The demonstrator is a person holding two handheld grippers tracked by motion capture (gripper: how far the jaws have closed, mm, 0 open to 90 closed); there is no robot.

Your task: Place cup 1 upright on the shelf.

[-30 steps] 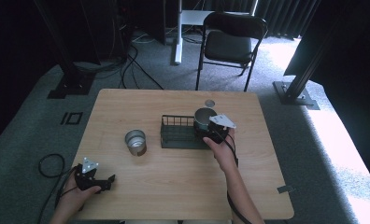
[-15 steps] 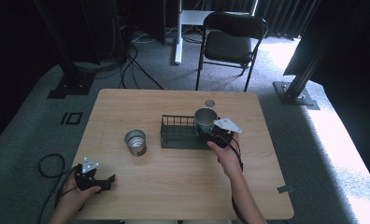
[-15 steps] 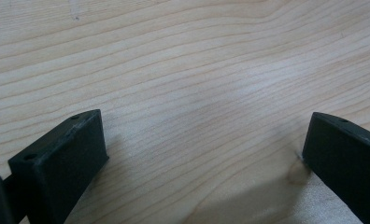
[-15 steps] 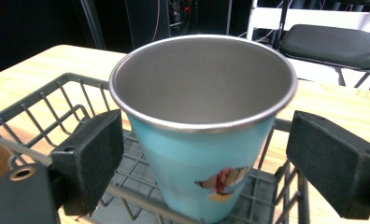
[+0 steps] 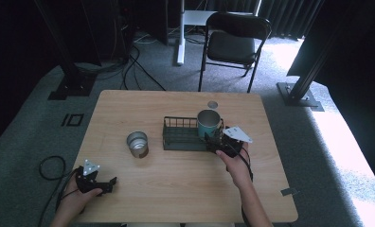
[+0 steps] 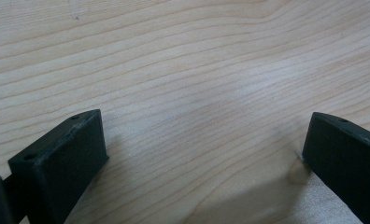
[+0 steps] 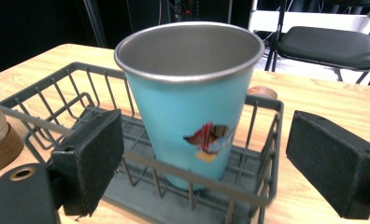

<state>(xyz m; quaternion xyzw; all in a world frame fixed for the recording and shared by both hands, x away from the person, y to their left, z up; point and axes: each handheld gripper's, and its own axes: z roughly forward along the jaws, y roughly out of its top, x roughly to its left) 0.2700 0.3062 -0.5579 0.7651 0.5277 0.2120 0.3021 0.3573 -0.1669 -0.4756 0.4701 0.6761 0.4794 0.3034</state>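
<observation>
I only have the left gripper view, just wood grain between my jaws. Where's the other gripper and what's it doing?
Observer: In the high view the right gripper is at the near right corner of the wire basket, mid-table.
Operator: Is it holding anything?
Observer: No. The right gripper view shows its jaws spread wide, with the blue cup standing upright inside the basket, untouched between them.
Operator: Anything else on the table I should know about?
Observer: A second, silver cup stands upright on the table to the left of the basket, apart from it. Your left gripper sits at the near left corner, well short of that cup.
</observation>
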